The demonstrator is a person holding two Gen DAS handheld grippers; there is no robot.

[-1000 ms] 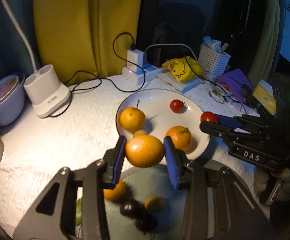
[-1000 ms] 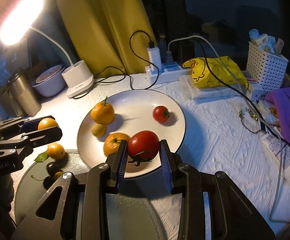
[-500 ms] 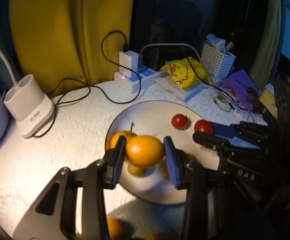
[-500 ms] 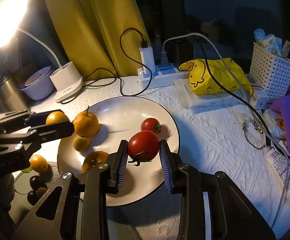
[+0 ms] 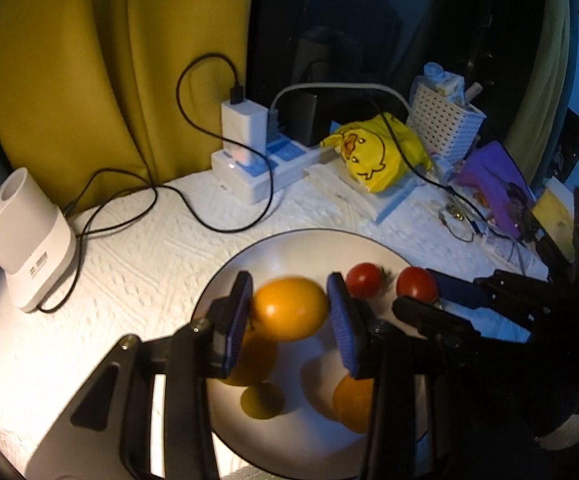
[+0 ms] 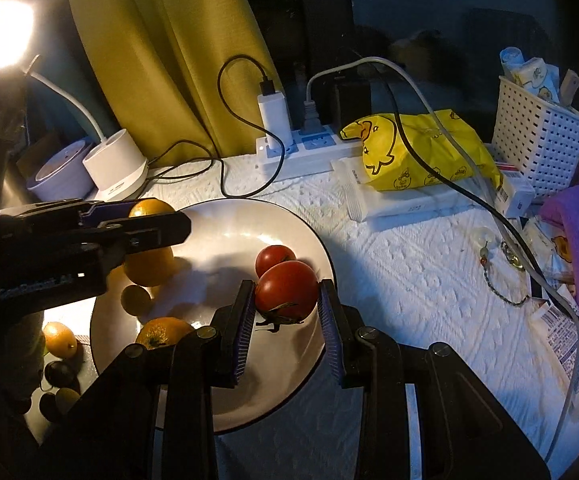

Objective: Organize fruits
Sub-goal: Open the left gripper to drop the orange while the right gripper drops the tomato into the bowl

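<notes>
over the white plate point(image 6: 317, 248), left jaws clamp a glossy orange point(image 5: 289, 314), right jaws a red tomato point(image 6: 286, 290).

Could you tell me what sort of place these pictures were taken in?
Probably a desk or side table in a home, perhaps a bedroom, lit by a desk lamp. A power strip with chargers sits against a yellow curtain, and a white basket holds small personal items.

The orange point(image 5: 289, 312) between the left gripper's point(image 5: 289, 316) pads is motion-blurred, and that gripper hides parts of the two oranges point(image 5: 249, 364) beneath it. The plate's point(image 5: 289, 452) near rim runs off the bottom edge. Dark small fruits point(image 6: 59, 372) beside the plate sit in shadow, kind unclear
</notes>
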